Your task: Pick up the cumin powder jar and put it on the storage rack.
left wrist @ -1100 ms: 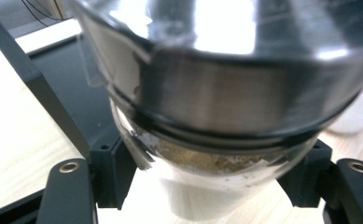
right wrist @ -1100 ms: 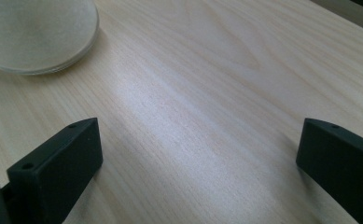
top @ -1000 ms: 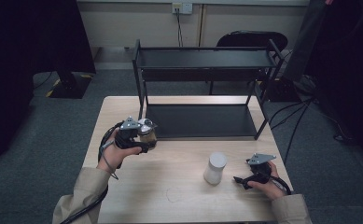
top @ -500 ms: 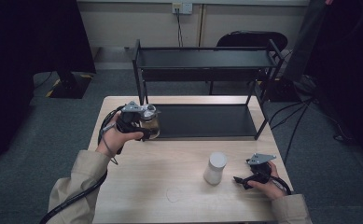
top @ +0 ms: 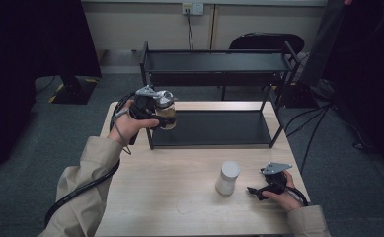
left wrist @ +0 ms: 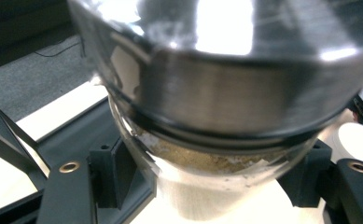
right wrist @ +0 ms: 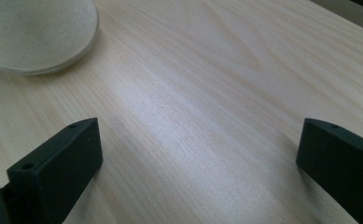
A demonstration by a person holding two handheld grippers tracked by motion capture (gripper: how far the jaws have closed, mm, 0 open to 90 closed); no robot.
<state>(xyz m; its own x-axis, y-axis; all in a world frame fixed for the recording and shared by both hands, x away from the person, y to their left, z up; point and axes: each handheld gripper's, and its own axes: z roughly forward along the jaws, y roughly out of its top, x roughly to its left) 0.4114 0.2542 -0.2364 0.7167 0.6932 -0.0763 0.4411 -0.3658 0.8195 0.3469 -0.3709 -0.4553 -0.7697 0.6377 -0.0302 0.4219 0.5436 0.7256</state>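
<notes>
My left gripper point(top: 161, 117) is shut on a glass jar point(top: 166, 111) with a shiny metal lid and brownish powder inside. It holds the jar in the air at the left front corner of the black rack point(top: 214, 129), just above the lower shelf. In the left gripper view the jar point(left wrist: 207, 116) looms large between the black jaws of my left gripper point(left wrist: 212, 189). My right gripper point(top: 255, 190) rests on the wooden table point(top: 179, 168) at the right, open, nothing between its jaws. A white lidded container point(top: 227, 177) stands just left of it; its base point(right wrist: 34, 32) appears at the upper left, beyond my right gripper point(right wrist: 198, 149).
The two-tier black rack has an upper shelf point(top: 219, 61) and upright posts at its corners. A dark chair point(top: 263, 39) stands behind the table. Cables run on the floor at the right. Bare tabletop lies in front of the rack.
The left hand has lifted the jar and carried it up and toward the rack's left front corner. The right gripper and the white container have stayed put.
</notes>
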